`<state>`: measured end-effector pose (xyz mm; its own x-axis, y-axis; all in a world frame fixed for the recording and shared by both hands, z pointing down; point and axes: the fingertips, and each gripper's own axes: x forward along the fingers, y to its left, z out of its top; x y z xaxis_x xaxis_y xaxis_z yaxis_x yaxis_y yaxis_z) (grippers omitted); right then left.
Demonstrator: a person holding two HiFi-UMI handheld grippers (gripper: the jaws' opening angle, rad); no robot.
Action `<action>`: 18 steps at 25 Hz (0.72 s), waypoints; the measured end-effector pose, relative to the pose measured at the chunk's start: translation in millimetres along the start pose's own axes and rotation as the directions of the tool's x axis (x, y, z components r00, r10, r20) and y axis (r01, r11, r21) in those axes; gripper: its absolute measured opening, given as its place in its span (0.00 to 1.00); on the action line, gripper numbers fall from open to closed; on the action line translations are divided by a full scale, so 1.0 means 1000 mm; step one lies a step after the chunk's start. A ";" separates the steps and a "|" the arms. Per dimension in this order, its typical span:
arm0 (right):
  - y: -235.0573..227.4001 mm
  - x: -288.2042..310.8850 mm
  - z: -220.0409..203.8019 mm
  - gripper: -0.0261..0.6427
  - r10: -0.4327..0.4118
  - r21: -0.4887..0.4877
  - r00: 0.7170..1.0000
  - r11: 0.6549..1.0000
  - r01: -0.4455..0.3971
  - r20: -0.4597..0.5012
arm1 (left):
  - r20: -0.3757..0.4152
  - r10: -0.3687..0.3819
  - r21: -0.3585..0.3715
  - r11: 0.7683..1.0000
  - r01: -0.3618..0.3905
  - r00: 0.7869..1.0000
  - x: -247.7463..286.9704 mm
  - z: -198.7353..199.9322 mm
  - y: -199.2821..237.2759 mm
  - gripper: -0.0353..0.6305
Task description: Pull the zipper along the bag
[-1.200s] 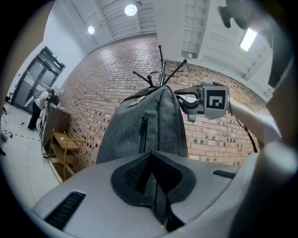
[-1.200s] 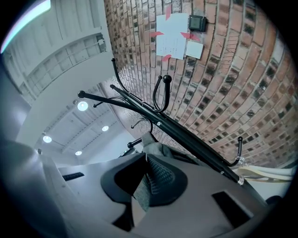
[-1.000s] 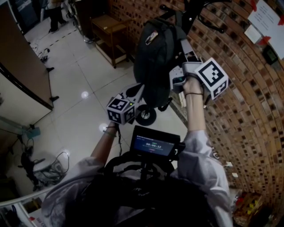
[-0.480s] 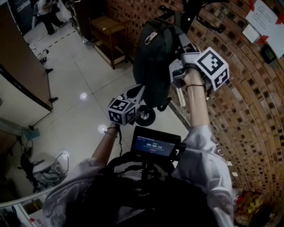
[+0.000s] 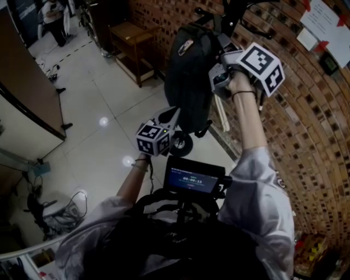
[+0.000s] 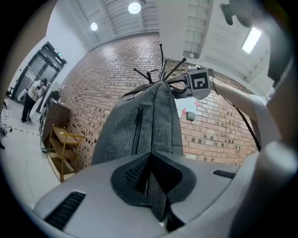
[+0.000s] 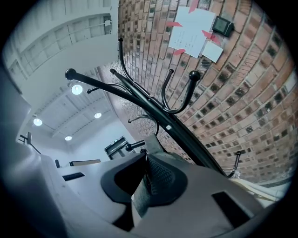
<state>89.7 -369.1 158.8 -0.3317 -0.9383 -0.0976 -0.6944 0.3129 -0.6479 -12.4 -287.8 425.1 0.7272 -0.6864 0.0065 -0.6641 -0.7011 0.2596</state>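
A dark grey backpack (image 5: 188,71) hangs from a black coat stand (image 7: 153,104) against the brick wall. In the left gripper view the backpack (image 6: 144,123) rises ahead with a closed side zipper (image 6: 136,130) showing. My left gripper (image 6: 151,181) is shut on a fold of grey fabric at the bag's lower end; in the head view this left gripper (image 5: 173,117) sits under the bag. My right gripper (image 5: 217,76) is up by the bag's top right side. It (image 7: 145,179) is shut on a narrow grey tab of the bag; whether the tab is the zipper pull is unclear.
A wooden shelf table (image 5: 131,35) stands by the brick wall (image 5: 306,126) behind the bag. A black wheel (image 5: 180,143) rests on the tiled floor below it. Papers (image 5: 328,22) are pinned to the wall. A person (image 5: 52,13) stands far off at the upper left.
My right gripper has risen along the bag's side toward its top, still shut on the tab. The left gripper has barely moved and keeps its hold.
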 end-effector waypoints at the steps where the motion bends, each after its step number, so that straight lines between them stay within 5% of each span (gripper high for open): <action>1: 0.001 0.001 0.001 0.05 -0.002 -0.007 1.000 1.000 0.002 -0.005 | -0.006 -0.001 0.000 1.000 0.001 1.000 0.000 -0.001 0.000 0.06; 18: 0.013 0.020 0.008 0.05 -0.037 -0.113 0.996 0.993 0.028 -0.077 | -0.033 -0.010 -0.020 1.000 0.009 0.999 0.001 -0.015 -0.003 0.06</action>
<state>78.8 -384.8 142.3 -0.3537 -0.9352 -0.0150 -0.7712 0.3007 -0.5610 -7.2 -283.9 439.0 0.7390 -0.6728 0.0354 -0.6538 -0.7035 0.2786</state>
